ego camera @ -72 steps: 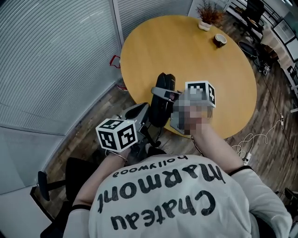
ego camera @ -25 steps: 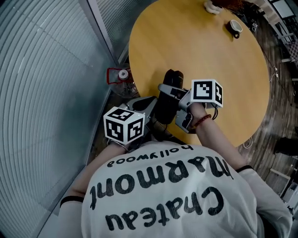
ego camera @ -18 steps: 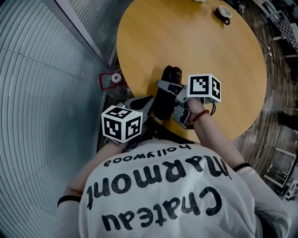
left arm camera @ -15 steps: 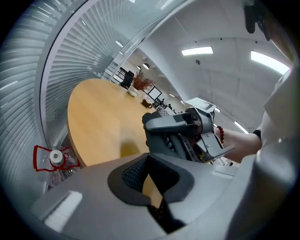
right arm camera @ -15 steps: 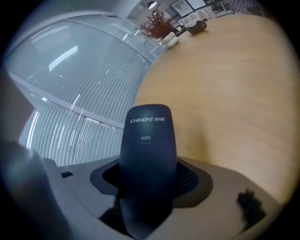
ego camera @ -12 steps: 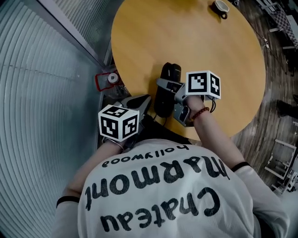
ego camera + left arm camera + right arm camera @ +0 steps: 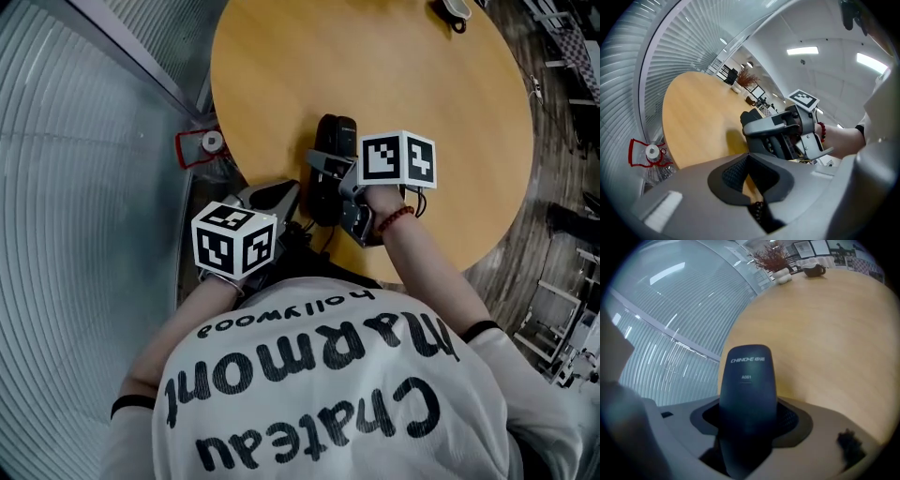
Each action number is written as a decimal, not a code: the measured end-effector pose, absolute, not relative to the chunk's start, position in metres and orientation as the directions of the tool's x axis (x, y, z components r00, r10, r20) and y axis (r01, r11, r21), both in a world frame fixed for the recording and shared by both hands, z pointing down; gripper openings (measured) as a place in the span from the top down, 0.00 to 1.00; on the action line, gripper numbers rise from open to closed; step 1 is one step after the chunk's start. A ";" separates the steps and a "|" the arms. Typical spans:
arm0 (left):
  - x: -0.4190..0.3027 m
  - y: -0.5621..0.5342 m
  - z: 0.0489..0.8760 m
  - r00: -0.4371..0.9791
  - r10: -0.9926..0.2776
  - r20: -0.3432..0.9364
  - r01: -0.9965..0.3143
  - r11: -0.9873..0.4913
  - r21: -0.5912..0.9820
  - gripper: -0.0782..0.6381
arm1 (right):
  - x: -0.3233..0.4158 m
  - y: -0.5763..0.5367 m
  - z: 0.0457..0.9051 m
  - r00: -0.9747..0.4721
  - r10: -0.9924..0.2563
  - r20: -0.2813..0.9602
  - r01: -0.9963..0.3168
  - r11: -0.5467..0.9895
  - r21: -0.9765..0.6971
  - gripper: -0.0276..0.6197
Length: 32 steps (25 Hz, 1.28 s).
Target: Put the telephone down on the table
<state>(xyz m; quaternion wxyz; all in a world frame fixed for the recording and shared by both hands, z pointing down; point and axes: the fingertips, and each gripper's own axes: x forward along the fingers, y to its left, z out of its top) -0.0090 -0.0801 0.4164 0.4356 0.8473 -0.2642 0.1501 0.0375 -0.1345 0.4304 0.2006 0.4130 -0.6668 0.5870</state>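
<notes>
One black telephone (image 7: 746, 380) pinched in right gripper (image 7: 330, 169), at near edge of round wooden table (image 7: 412, 84), left gripper (image 7: 749, 157) just left of it, jaws pressed together

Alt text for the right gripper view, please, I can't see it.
The right gripper is shut on a dark telephone printed CHINO-E A061, in mid-frame. Beyond it lies a round wooden table with a potted plant and a cup at its far edge.
</notes>
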 end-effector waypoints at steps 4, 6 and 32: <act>-0.010 -0.099 0.447 0.806 -0.327 0.493 -0.591 -0.451 0.668 0.88 | 0.034 -0.160 0.459 -0.564 -0.287 0.774 -0.813 0.029 -0.581 0.50; -0.007 -0.112 0.455 0.803 -0.324 0.500 -0.596 -0.446 0.668 0.88 | 0.038 -0.178 0.466 -0.537 -0.273 0.798 -0.839 0.074 -0.540 0.50; 0.016 -0.105 0.450 0.780 -0.344 0.523 -0.626 -0.444 0.641 0.88 | 0.069 -0.182 0.481 -0.266 -0.061 0.962 -0.809 0.557 -0.188 0.50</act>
